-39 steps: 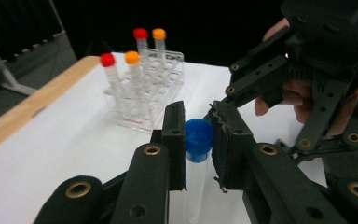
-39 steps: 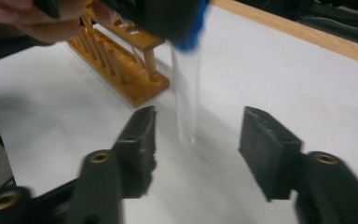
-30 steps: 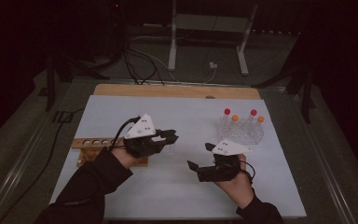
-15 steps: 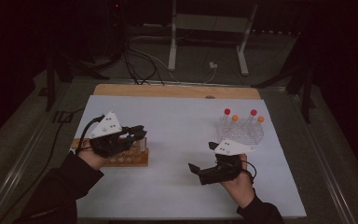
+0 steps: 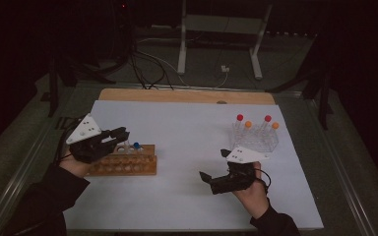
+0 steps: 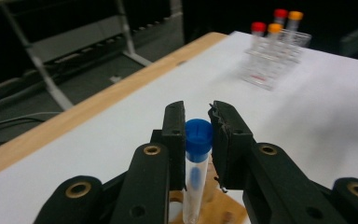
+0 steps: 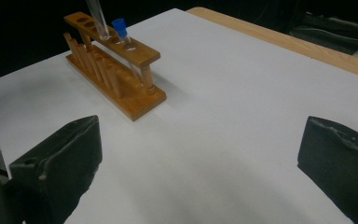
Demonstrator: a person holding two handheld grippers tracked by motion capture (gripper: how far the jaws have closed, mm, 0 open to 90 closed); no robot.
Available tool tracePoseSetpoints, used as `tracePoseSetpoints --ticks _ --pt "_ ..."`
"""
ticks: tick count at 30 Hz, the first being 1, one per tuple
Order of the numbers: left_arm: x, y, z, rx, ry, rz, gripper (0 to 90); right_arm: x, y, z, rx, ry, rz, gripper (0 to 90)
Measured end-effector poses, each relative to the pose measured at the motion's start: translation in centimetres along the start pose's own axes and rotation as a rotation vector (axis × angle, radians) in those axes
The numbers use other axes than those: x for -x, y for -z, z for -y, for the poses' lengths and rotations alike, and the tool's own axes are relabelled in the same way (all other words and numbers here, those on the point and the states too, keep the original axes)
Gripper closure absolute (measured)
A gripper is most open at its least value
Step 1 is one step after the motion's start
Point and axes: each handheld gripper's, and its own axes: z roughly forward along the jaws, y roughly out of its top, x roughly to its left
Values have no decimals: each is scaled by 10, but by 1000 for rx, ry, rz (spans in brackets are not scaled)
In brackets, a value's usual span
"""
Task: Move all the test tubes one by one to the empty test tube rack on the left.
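Left gripper [image 5: 120,135] has drawn back left since the earlier frame, now over the wooden rack [image 5: 124,160]. Its jaws flank the blue-capped tube [image 6: 197,154] standing in the rack; contact unclear. Right gripper [image 5: 212,167] unchanged, jaws spread wide above white tabletop [image 5: 187,142].

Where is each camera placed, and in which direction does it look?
High view: above the person's side, looking forward and down at the table; both forearms show, with the left hand-held gripper and right hand-held gripper.
Left gripper view: rides the left hand-held gripper, facing the clear rack; its jaws flank the blue-capped tube.
Right gripper view: rides the right hand-held gripper, facing the wooden rack; jaws wide apart.
Shared: the blue-capped tube appears in all three.
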Motion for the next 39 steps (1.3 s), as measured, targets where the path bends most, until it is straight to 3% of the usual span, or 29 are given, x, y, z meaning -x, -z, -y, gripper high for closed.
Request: tracePoseSetpoints --ticks 6,20,39 --pt "-7 -8 8 23 21 -15 774 1 0 1 -7 1 -2 0" --pt "-9 -26 43 -14 85 3 774 3 0 2 -11 -7 1 0" --pt "-4 -39 62 -76 90 3 773 3 1 2 -15 -9 -1 0"
